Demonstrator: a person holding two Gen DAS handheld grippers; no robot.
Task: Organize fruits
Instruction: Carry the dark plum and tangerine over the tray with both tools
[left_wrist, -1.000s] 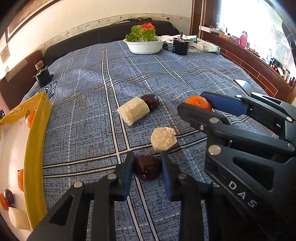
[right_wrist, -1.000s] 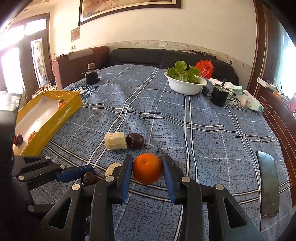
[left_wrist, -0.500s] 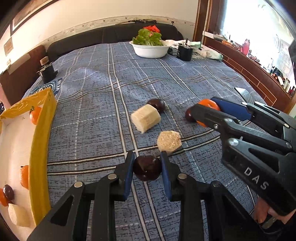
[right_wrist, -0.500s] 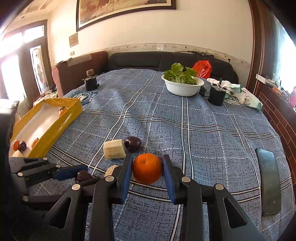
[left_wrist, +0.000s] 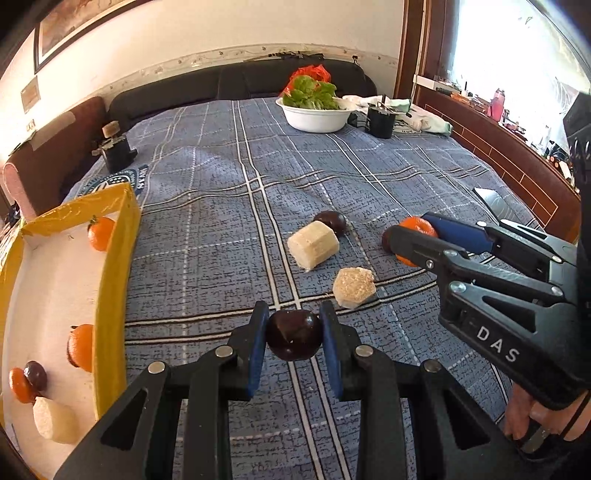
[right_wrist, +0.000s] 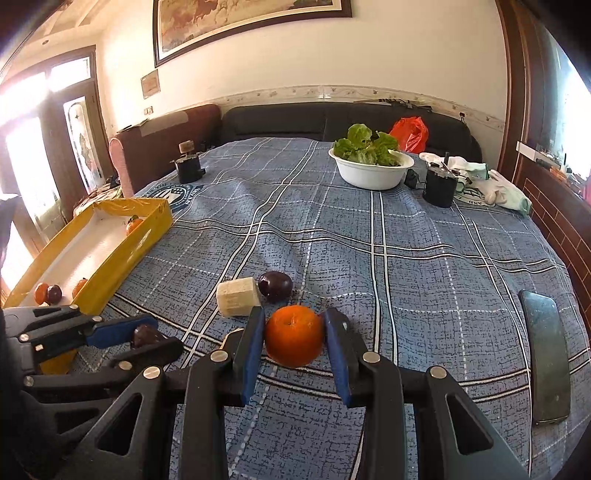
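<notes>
Both tongs are loaded. The left tongs (left_wrist: 293, 338) clamp a dark plum (left_wrist: 293, 339); the right tongs (right_wrist: 295, 341) clamp an orange (right_wrist: 294, 340). The yellow tray (left_wrist: 116, 258), already holding oranges, a plum and a pale block, lies on the bed to the left of both, its long axis running away from the cameras. The left tongs are judged nearer its wall. Two pale blocks (left_wrist: 313, 245) and another plum (left_wrist: 332, 221) remain on the blanket (left_wrist: 221, 221) between the tongs.

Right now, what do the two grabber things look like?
Both are black plastic frames with triangle cut-outs and silver rivets. Each finger ends in a flat blue pad. The right gripper has white letters "DAS" on its side. The left gripper matches it.
</notes>
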